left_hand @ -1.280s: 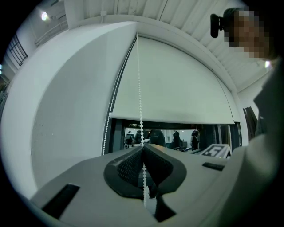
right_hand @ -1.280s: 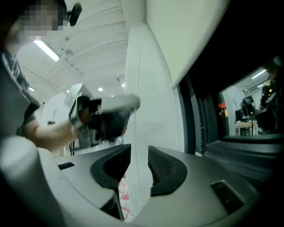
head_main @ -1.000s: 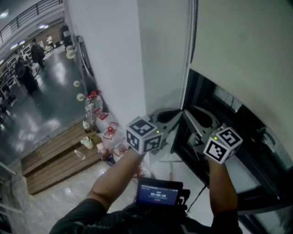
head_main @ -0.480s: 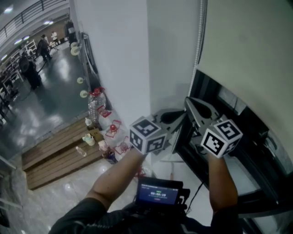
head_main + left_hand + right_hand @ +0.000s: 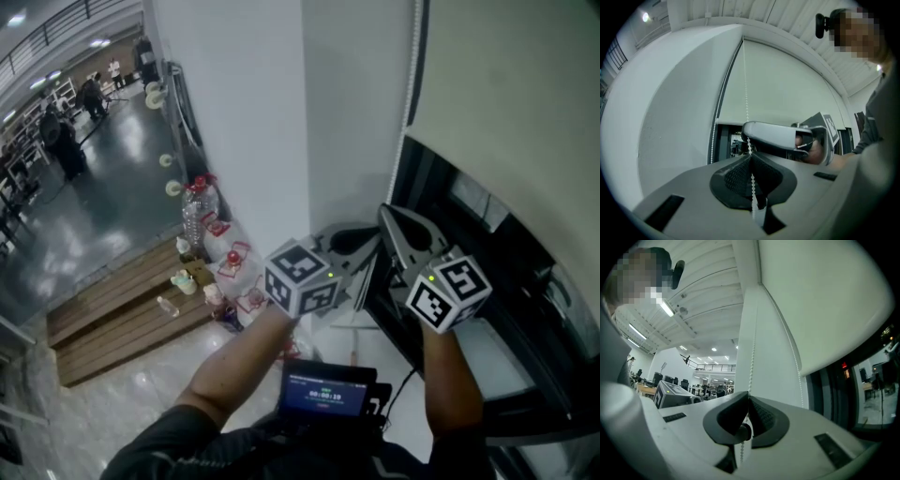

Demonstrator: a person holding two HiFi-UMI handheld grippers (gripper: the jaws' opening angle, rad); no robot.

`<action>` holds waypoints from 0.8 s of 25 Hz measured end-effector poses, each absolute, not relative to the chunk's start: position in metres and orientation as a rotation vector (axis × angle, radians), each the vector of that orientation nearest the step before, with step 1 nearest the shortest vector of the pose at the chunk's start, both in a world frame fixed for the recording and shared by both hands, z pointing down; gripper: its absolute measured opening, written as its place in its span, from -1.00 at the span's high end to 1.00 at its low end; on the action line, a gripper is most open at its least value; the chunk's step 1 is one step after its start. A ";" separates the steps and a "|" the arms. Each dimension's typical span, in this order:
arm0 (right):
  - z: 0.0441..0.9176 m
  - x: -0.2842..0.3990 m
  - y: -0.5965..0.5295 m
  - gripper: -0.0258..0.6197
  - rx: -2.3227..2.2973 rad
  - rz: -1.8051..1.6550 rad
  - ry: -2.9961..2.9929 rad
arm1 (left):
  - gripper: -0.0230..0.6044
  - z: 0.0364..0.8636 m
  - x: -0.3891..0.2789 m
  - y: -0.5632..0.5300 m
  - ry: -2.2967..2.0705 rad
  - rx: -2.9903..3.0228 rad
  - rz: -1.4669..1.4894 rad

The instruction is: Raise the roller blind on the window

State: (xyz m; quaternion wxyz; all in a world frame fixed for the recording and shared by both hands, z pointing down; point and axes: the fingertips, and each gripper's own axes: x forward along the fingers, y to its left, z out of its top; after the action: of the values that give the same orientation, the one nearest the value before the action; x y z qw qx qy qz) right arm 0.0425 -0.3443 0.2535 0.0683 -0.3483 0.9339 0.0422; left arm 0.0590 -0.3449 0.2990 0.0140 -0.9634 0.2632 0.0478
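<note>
A pale roller blind (image 5: 511, 89) covers the upper part of a dark window (image 5: 441, 202). Its white bead chain (image 5: 411, 66) hangs along the blind's left edge. My left gripper (image 5: 367, 251) is shut on one strand of the bead chain (image 5: 746, 93), pinched between its dark pads (image 5: 736, 176). My right gripper (image 5: 386, 214) sits just above it, shut on the other strand (image 5: 751, 357), which runs up from between its pads (image 5: 761, 416). In the left gripper view the right gripper (image 5: 780, 137) lies across above my left jaws (image 5: 750, 157). The blind (image 5: 825, 301) fills the right gripper view's upper right.
A white wall column (image 5: 244, 122) stands left of the window. Below it lie wooden pallets (image 5: 122, 319), a large water bottle (image 5: 195, 217) and small red-and-white items (image 5: 230, 272). A screen device (image 5: 323, 396) hangs at the person's chest. People (image 5: 61, 141) stand far off on the shiny floor.
The right gripper's jaws, spread wide a second ago, have closed on the chain. That gripper shifted slightly up and left. The left gripper kept its grip and place.
</note>
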 end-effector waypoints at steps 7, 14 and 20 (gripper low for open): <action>0.301 0.045 -0.351 0.91 -1.133 0.030 2.853 | 0.94 0.346 0.061 -0.349 0.863 -3.055 0.064; 0.362 0.048 -0.354 0.91 -1.204 -0.087 2.884 | 0.94 0.411 0.064 -0.352 0.879 -3.138 -0.070; 0.406 0.046 -0.357 0.91 -1.230 -0.152 2.899 | 0.94 0.450 0.063 -0.352 0.899 -3.160 -0.113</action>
State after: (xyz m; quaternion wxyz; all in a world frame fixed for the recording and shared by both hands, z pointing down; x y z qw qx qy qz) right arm 0.0459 -0.3565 0.4061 -0.0057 -0.3901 0.9195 -0.0482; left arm 0.0631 -0.3522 0.4498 -0.0727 -0.9587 0.2729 -0.0342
